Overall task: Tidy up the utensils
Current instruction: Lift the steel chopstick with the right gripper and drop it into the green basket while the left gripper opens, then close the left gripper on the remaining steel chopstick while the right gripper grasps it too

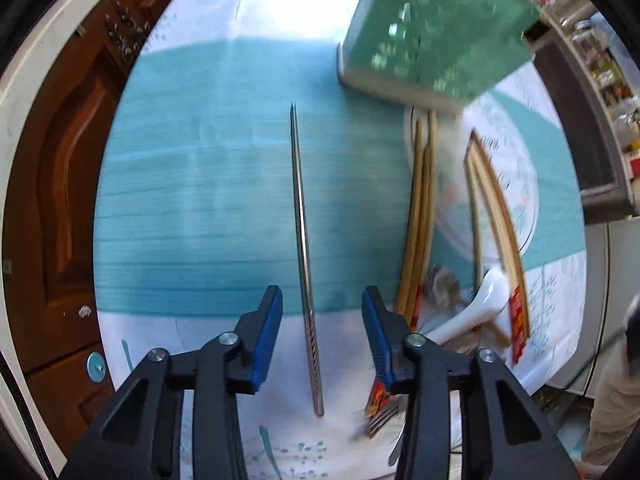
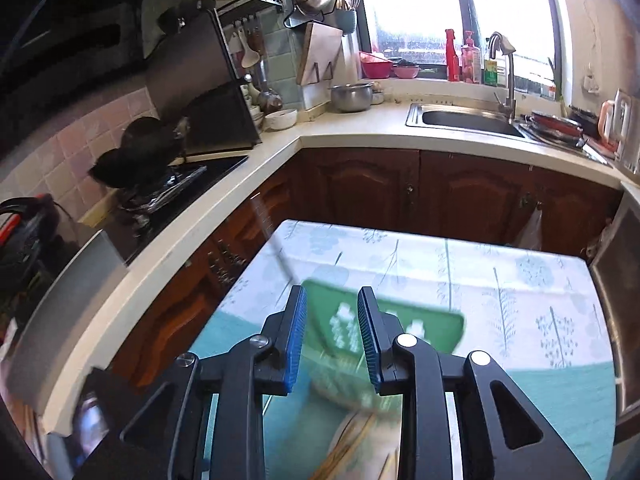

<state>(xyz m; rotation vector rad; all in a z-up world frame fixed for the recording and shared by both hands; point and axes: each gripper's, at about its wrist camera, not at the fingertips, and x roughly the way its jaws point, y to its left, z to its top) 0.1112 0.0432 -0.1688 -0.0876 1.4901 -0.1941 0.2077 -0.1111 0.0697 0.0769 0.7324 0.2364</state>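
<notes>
Lying down the middle of the frame, the metal chopsticks (image 1: 304, 248) sit between the open left gripper (image 1: 322, 312) — thin, hard, probably slippery, so pinch the ridged lower end. The right gripper (image 2: 332, 312) is open too, above the green holder (image 2: 420, 328).

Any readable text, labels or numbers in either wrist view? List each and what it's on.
No text can be read in either view.
Red wrappers on the wooden chopsticks: printing there, too blurred to read.
Green holder: pale marks only, motion-blurred, no letters made out.
Bottles by the sink: labels too small to read.
Jars on the shelf: labels too small and blurred.
Tablecloth: plant pattern, no words.
</notes>
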